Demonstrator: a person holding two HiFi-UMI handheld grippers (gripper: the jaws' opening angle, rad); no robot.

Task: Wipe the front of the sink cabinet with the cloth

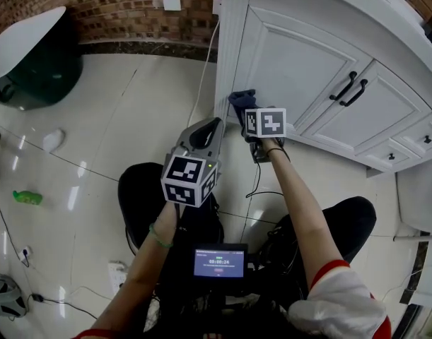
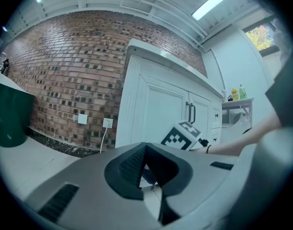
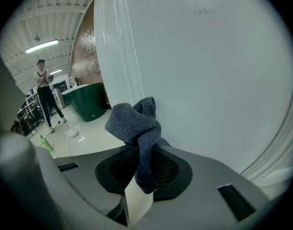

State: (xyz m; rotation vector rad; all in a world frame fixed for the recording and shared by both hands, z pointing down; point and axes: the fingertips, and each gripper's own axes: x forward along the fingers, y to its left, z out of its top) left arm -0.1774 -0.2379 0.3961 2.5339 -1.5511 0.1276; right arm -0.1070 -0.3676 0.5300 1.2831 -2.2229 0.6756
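1. The left tongs [image 1: 214,126] hang low over the tiled floor [image 1: 109,119]. Their jaws are together with nothing between them, and the tips point toward the cabinet's corner.
2. Just ahead and to their right, the right tongs [image 3: 145,151] are clamped on the cloth [image 3: 134,122], a dark blue-grey bundle bunched up beyond the tips.
3. The cloth appears to touch the white front of the sink cabinet [image 1: 293,69], low down beside its fluted corner post.
4. Farther right of the right tongs, two black handles [image 1: 352,89] sit on the cabinet doors.
5. Beyond the left tongs rises a brick wall [image 1: 124,6] with a white socket plate [image 1: 172,3]. A dark green tub [image 1: 39,66] stands far to their left.
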